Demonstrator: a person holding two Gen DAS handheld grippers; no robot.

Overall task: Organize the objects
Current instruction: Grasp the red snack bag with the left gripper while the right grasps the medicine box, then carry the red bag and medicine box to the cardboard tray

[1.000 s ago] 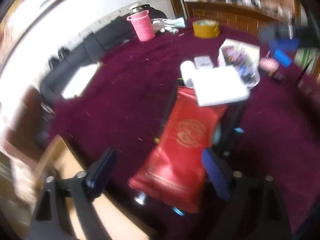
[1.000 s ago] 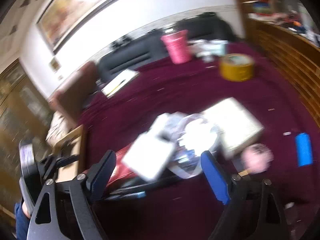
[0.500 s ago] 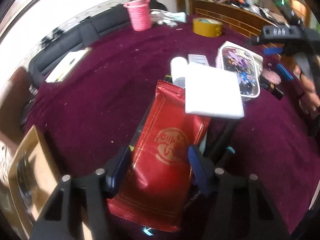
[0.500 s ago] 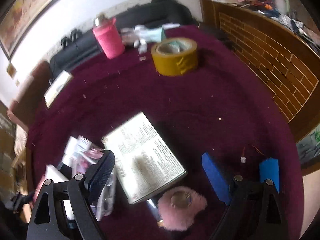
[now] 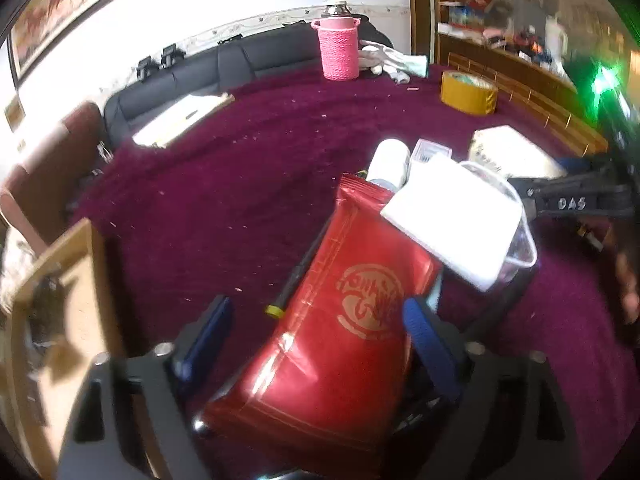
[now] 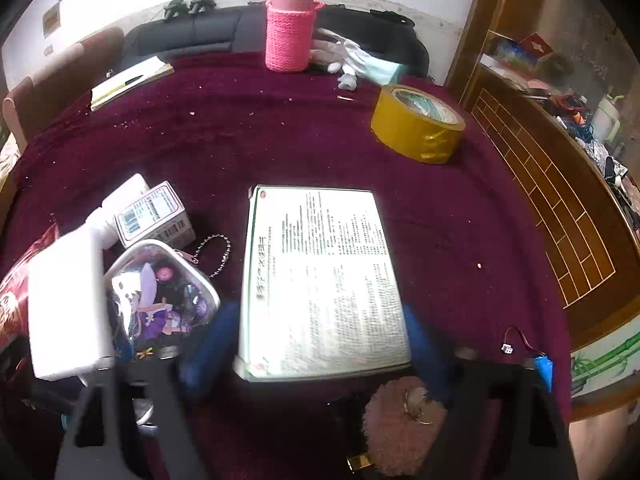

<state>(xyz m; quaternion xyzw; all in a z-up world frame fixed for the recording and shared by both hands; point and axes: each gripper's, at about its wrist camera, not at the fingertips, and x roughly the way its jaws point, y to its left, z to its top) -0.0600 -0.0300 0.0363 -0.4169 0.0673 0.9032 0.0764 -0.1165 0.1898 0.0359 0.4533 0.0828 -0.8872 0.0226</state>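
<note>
The left gripper (image 5: pixel 316 328) hangs over the dark red cloth (image 5: pixel 240 200) with its blue fingers spread wide; the red foil packet (image 5: pixel 344 340) lies between them, and whether either pad touches it cannot be told. A white foam block (image 5: pixel 452 220) rests across the packet's far end and over a clear pouch (image 6: pixel 160 304).

Over on the right, the right gripper (image 6: pixel 316 344) is also spread wide, its fingers on either side of the near end of the printed box (image 6: pixel 320 280), which lies flat on the cloth. Contact there cannot be told. A yellow tape roll (image 6: pixel 416 124) sits well beyond.
</note>
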